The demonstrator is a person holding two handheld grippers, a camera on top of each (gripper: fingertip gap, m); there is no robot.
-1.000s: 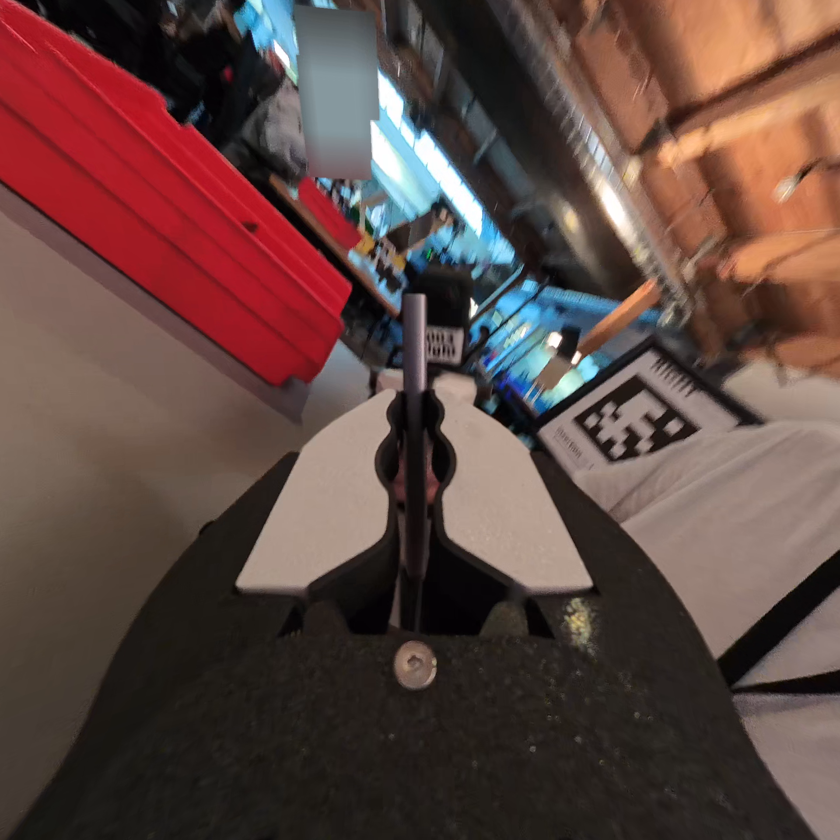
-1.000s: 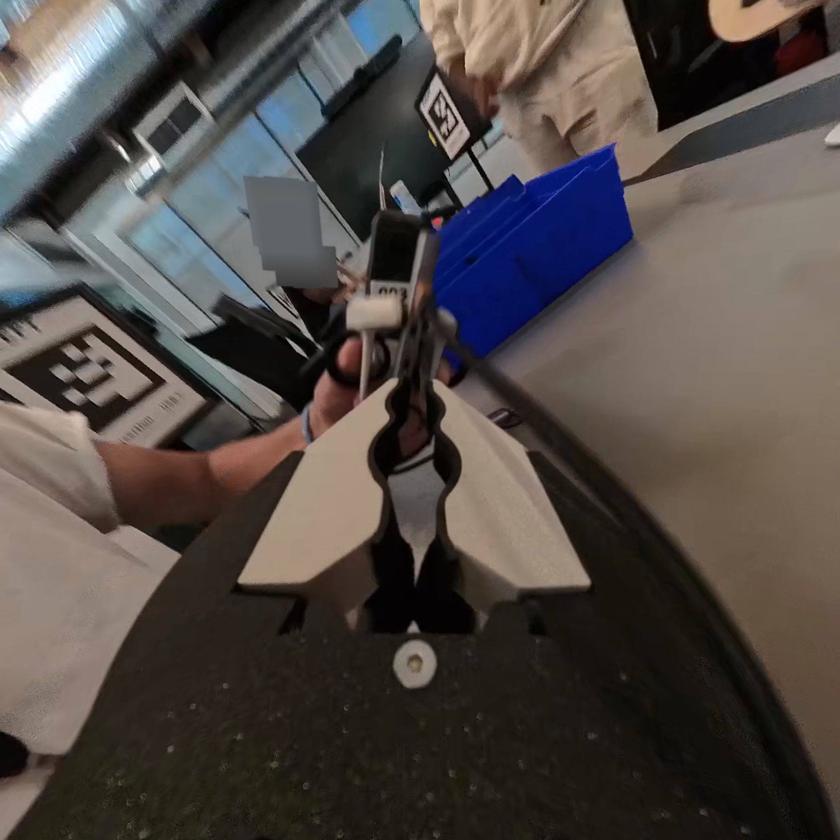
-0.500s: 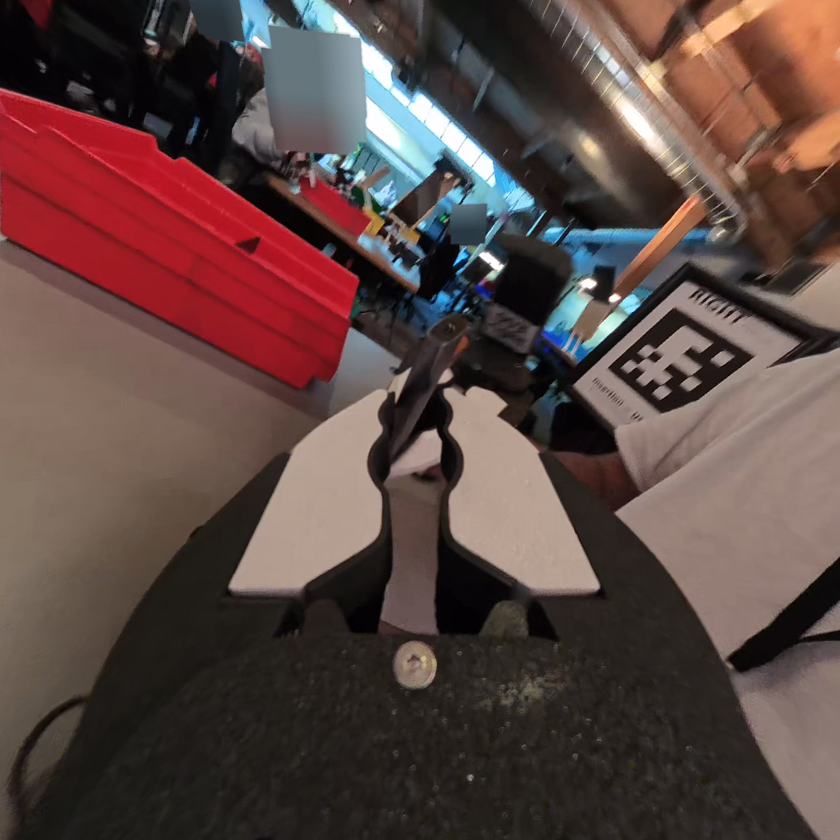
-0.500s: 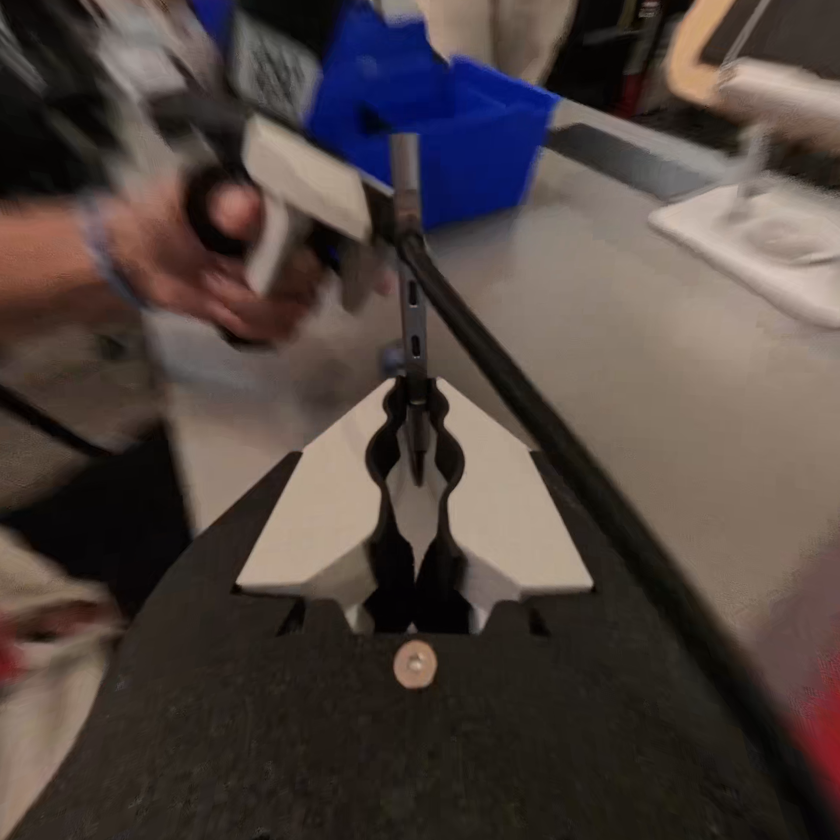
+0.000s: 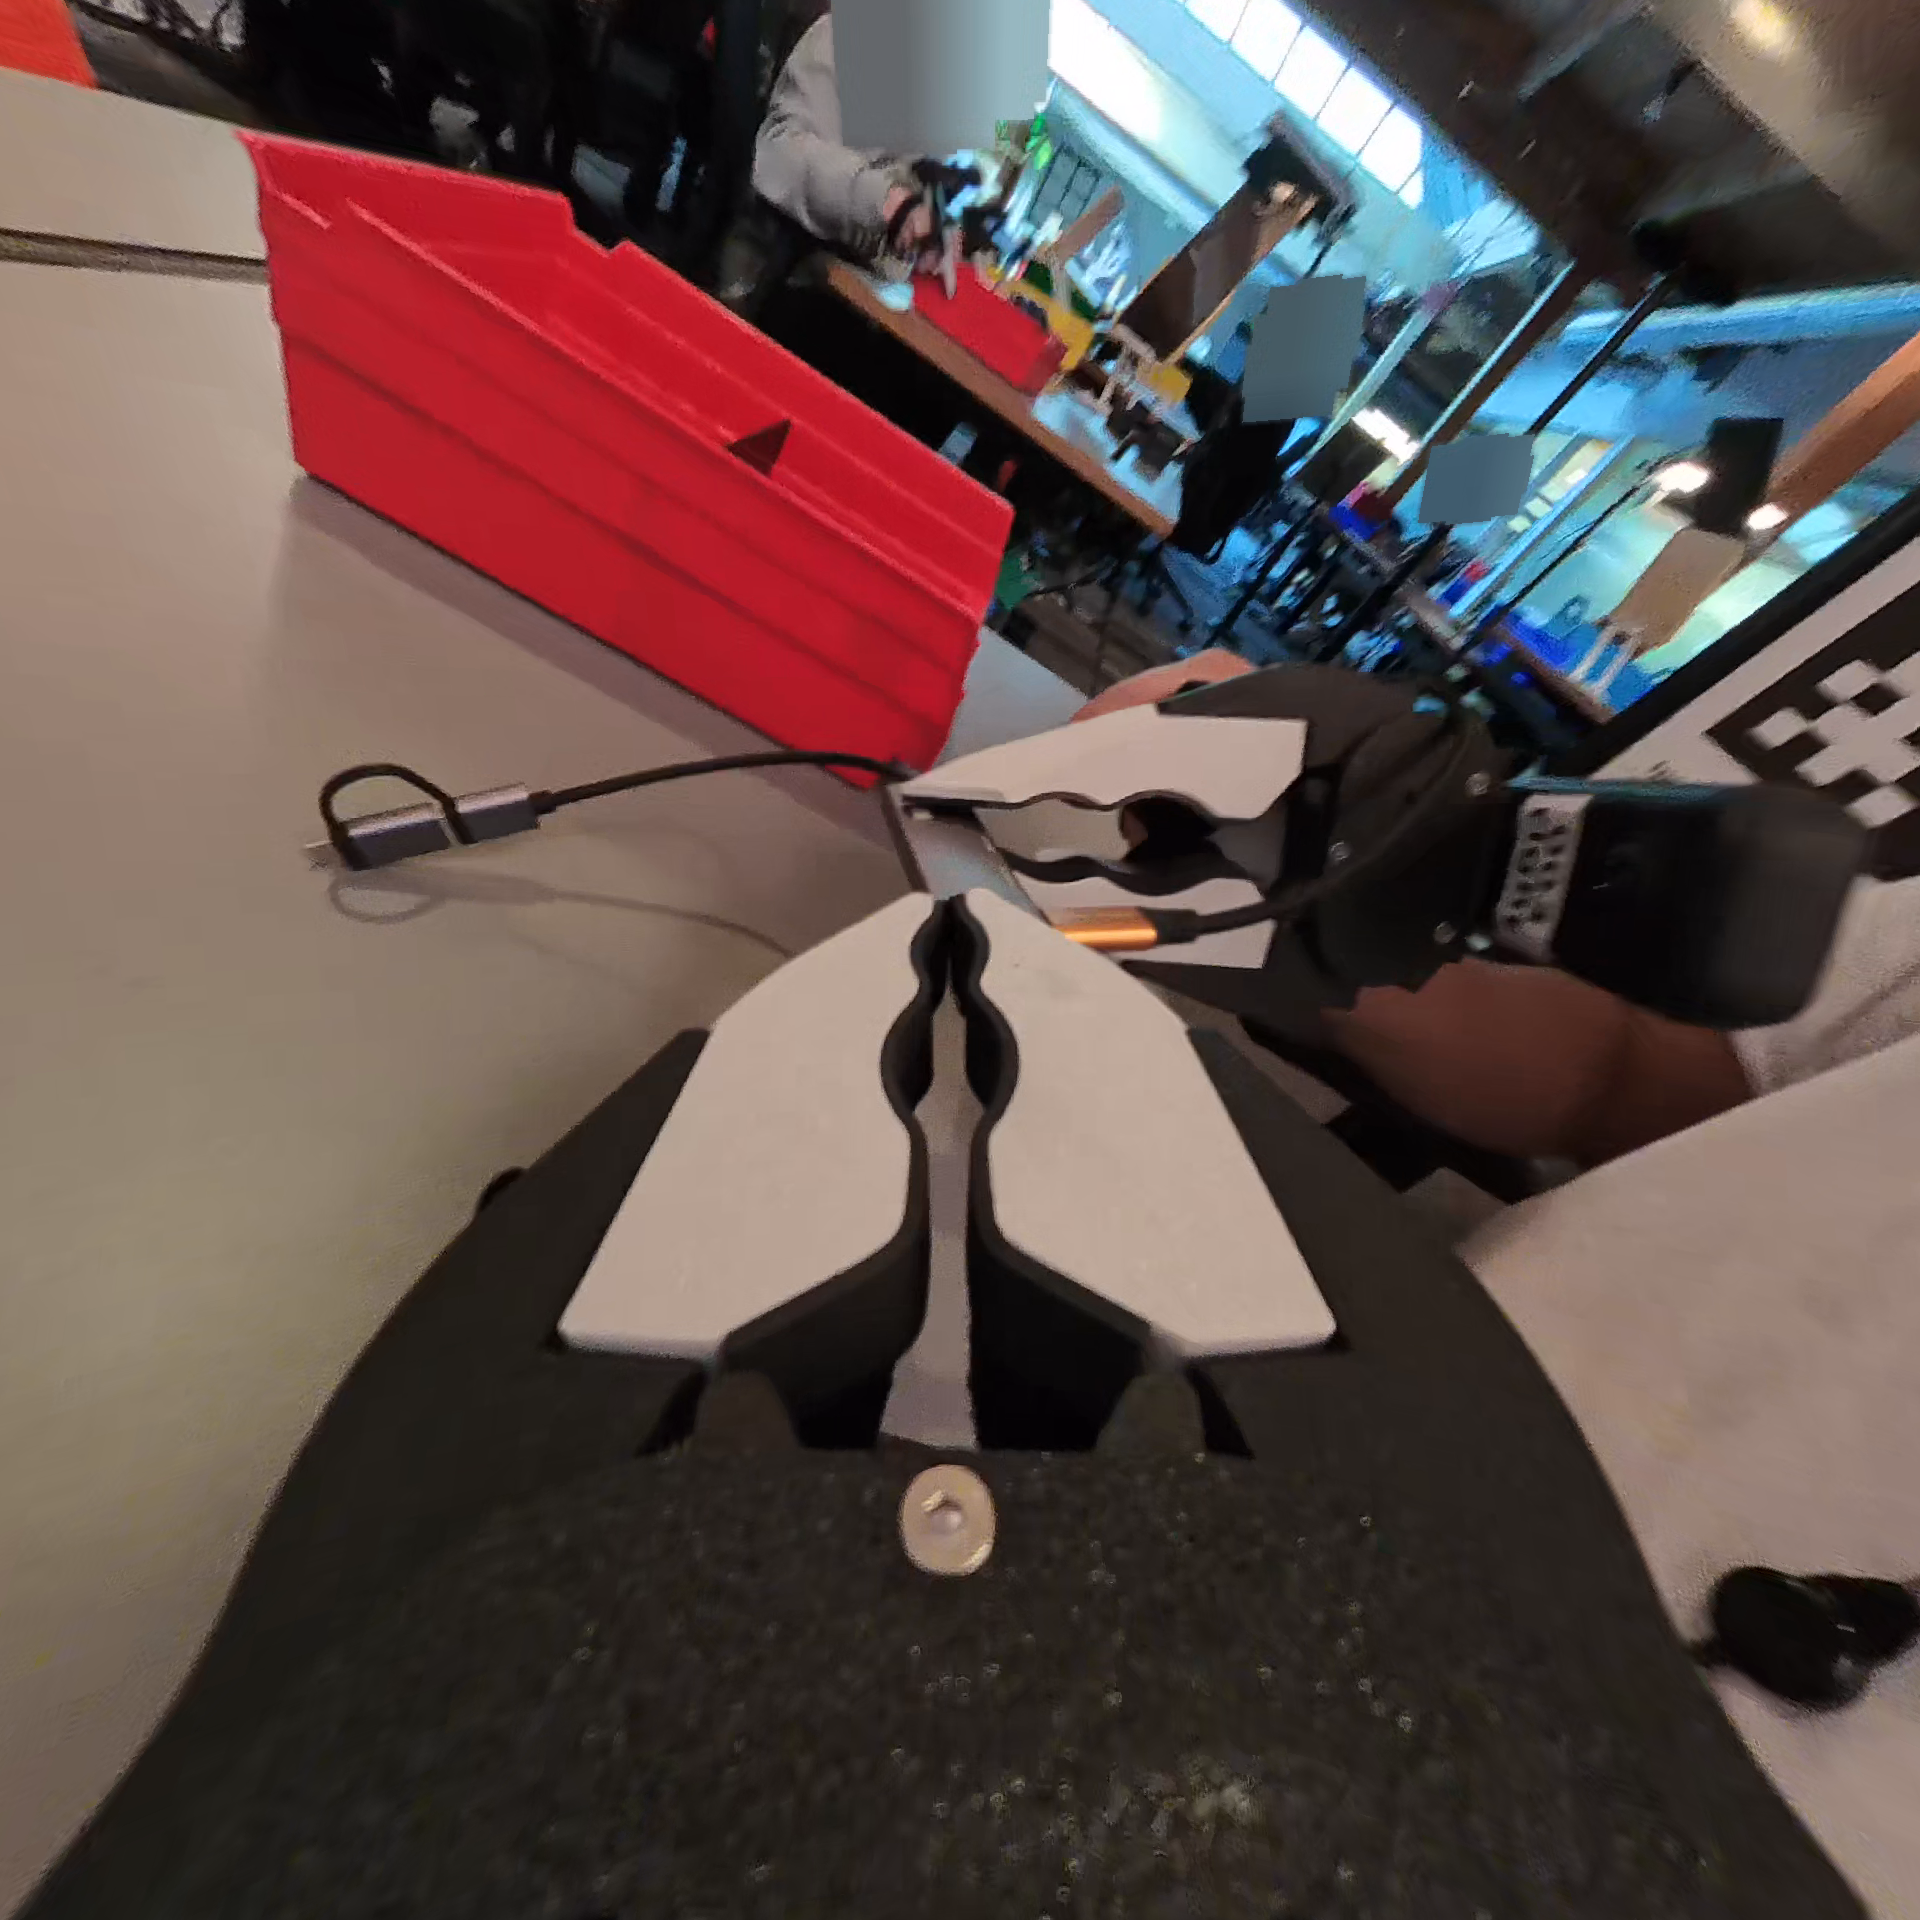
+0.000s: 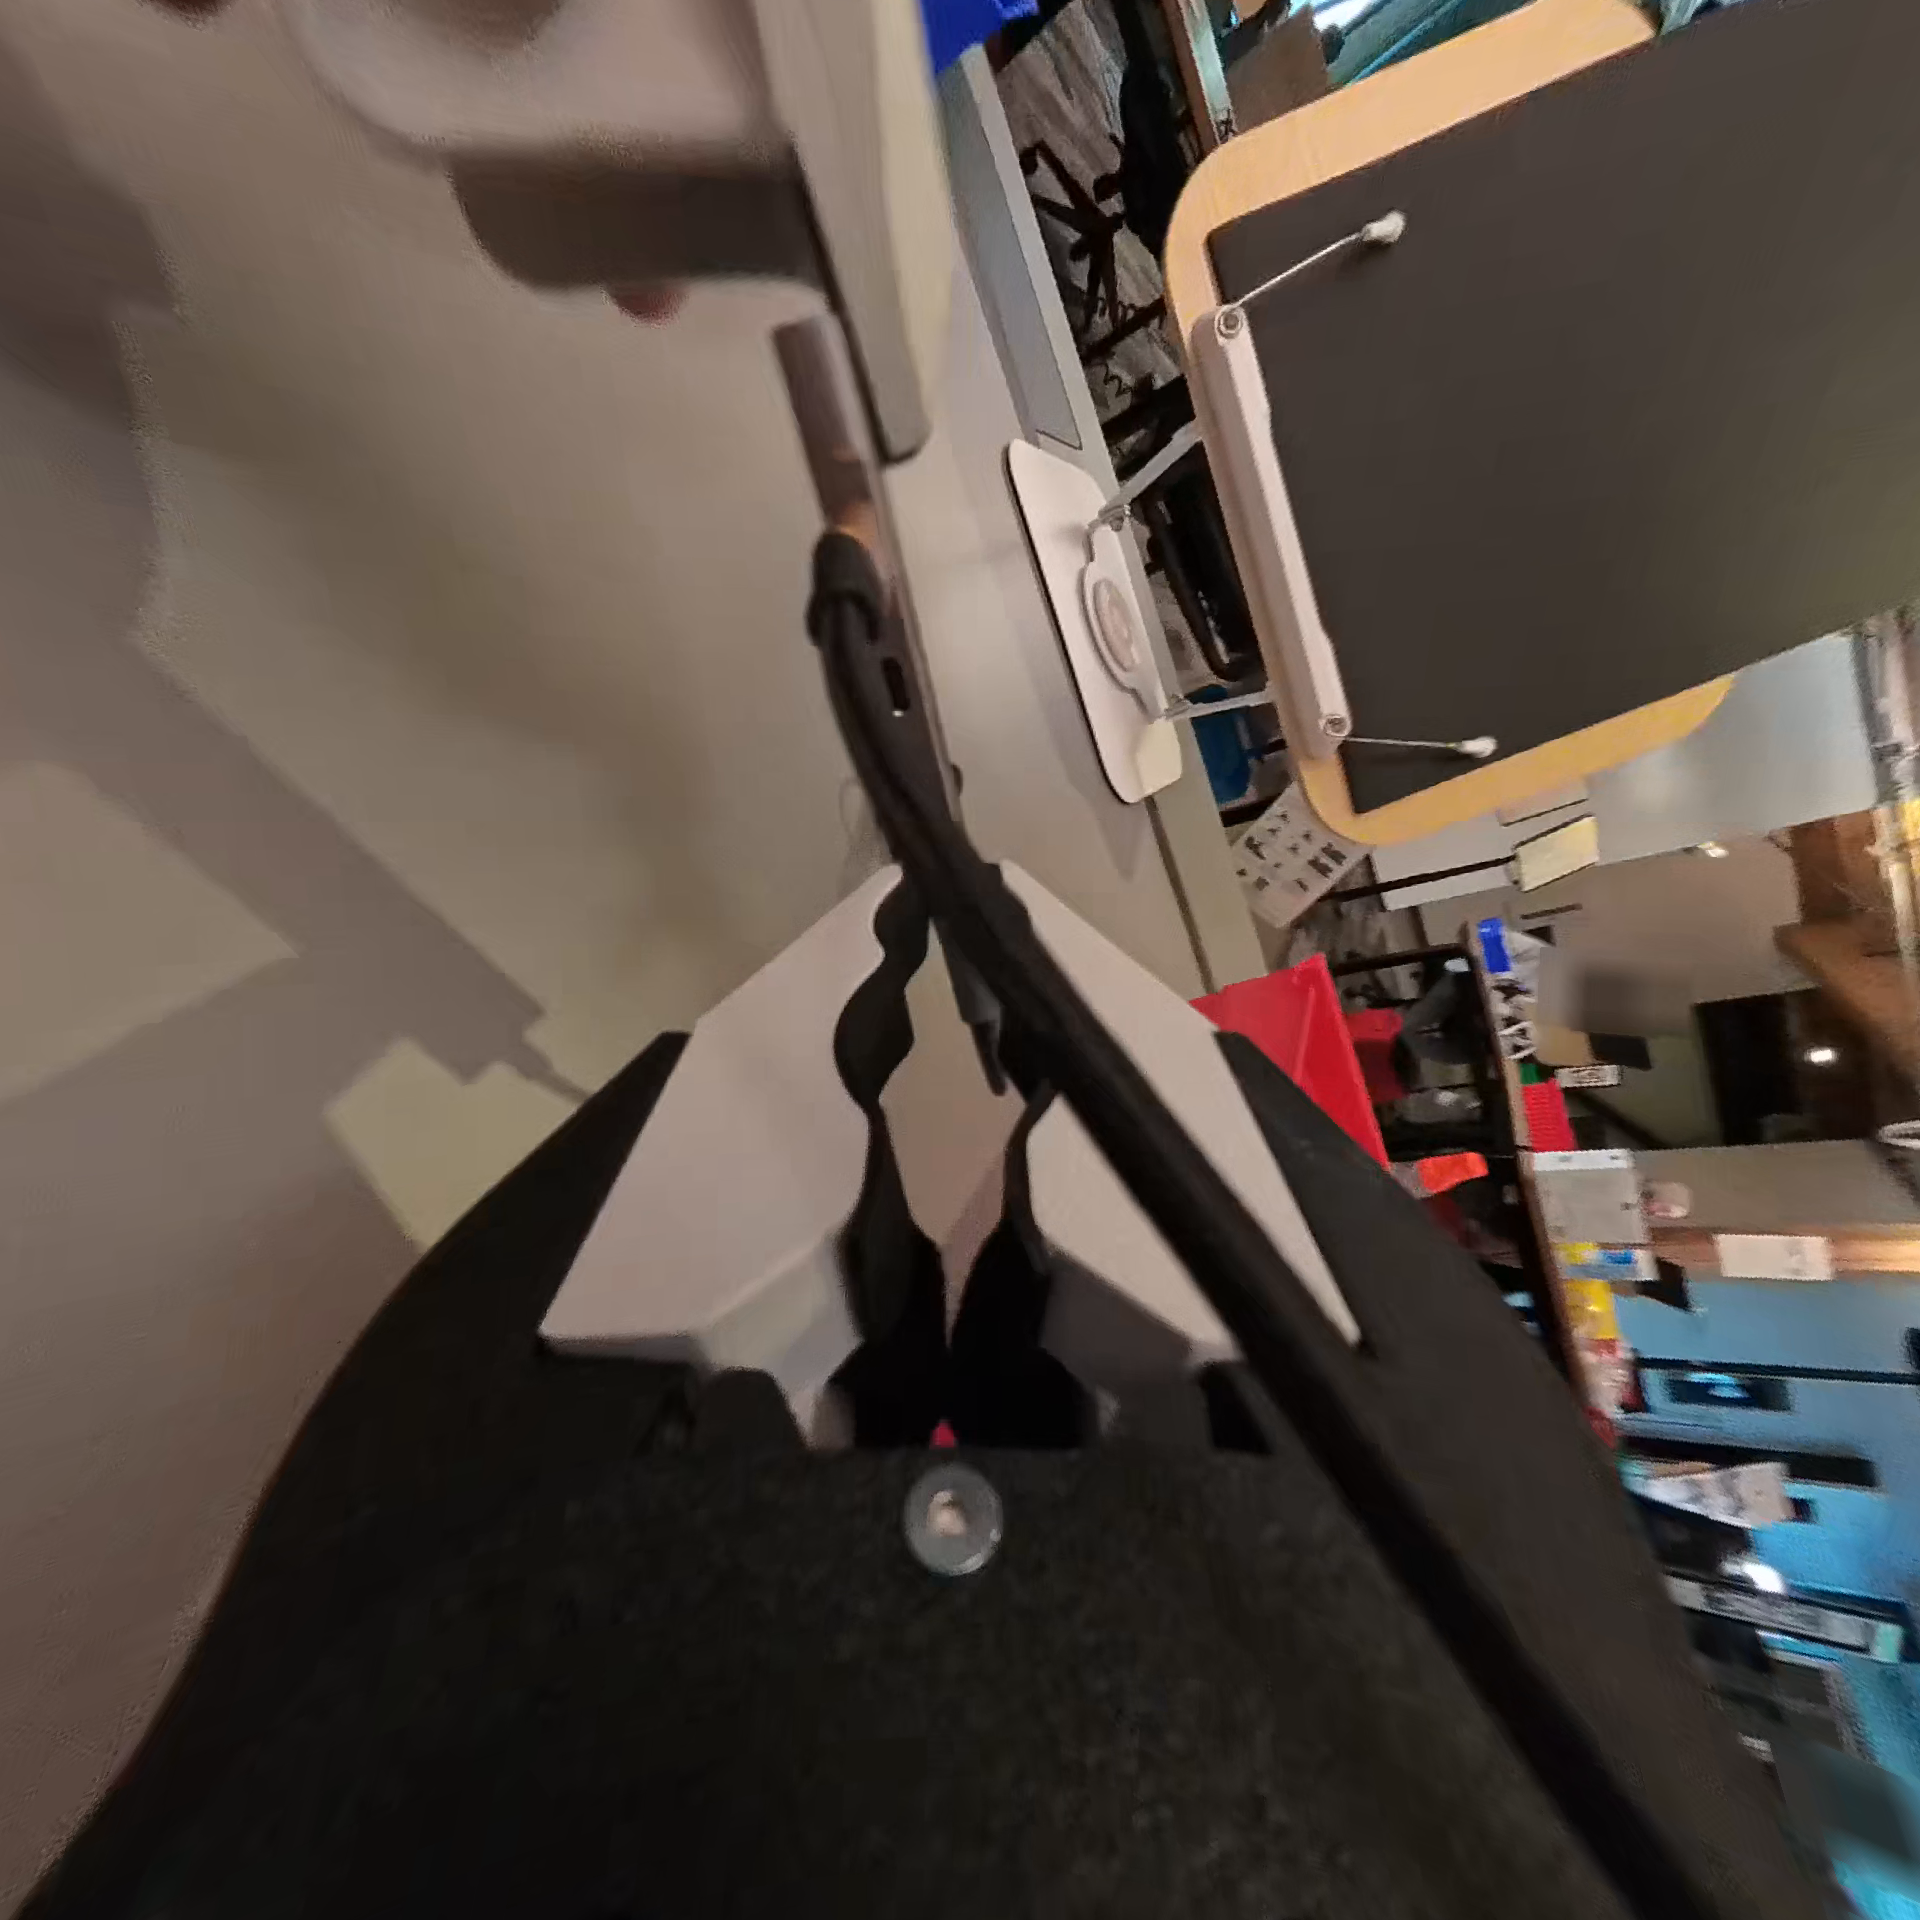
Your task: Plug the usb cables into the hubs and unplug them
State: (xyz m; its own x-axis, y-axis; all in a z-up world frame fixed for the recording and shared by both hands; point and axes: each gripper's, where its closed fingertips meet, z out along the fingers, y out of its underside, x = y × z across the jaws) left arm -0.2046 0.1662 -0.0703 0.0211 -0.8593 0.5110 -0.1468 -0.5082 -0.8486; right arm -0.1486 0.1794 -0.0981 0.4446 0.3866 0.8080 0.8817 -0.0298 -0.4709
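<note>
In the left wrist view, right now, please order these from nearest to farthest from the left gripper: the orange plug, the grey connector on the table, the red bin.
1. orange plug, just right of the left gripper.
2. grey connector, left, on the table.
3. red bin, behind, upper left.

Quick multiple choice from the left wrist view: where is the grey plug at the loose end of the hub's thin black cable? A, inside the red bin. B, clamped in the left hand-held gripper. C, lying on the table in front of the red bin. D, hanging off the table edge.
C: the grey plug lies flat on the grey table in front of the red bin, clear of both hand-held grippers.
</note>
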